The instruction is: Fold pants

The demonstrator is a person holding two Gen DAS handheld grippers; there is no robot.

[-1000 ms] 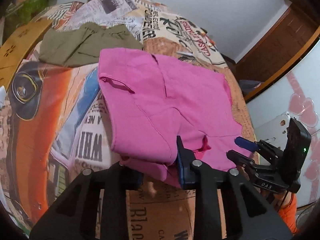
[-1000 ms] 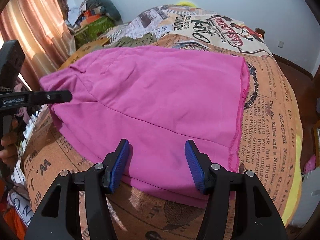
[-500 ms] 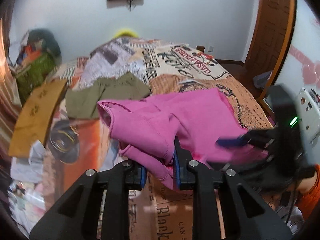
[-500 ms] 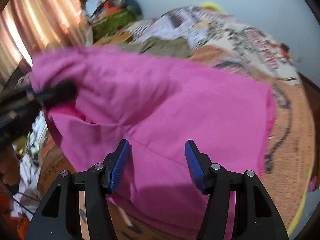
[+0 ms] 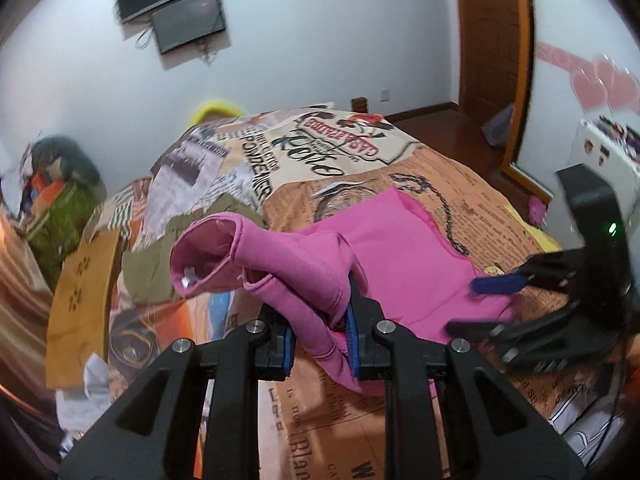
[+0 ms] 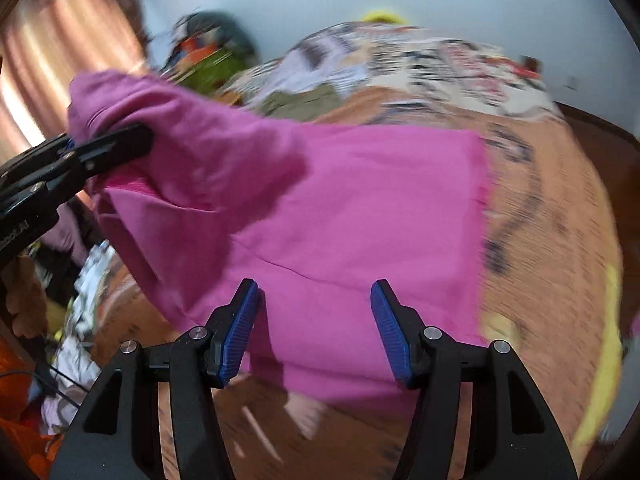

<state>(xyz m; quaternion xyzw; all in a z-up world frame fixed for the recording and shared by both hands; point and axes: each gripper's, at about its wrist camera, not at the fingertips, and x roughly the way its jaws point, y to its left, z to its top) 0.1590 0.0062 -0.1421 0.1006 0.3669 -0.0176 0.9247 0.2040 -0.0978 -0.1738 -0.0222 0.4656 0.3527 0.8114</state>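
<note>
Left wrist view shows the left gripper [image 5: 320,332] with its jaws narrow and clamped on a bunched end of the pink pants [image 5: 400,256], which looks like the waistband, since an open tube of fabric stands up just beyond the blue pads. This held end is lifted off the bed [image 5: 440,184], while the rest of the pants lies flat on the printed bedspread and runs away toward the right side of the bed. The right gripper [image 6: 314,328] has its jaws wide and holds nothing; it hovers at the near edge of the bed, with the flat part of the pants directly in front of it and partly between its fingers. The long axis of the pants goes from the lifted end on the left to the hem on the right, so I judge that the fold will carry the left end across toward that hem. The left gripper is the one in control, and the right one is closer to the flat half. Olive green clothing [image 5: 148,276] lies farther back on the bed, apart from the pants.
</note>
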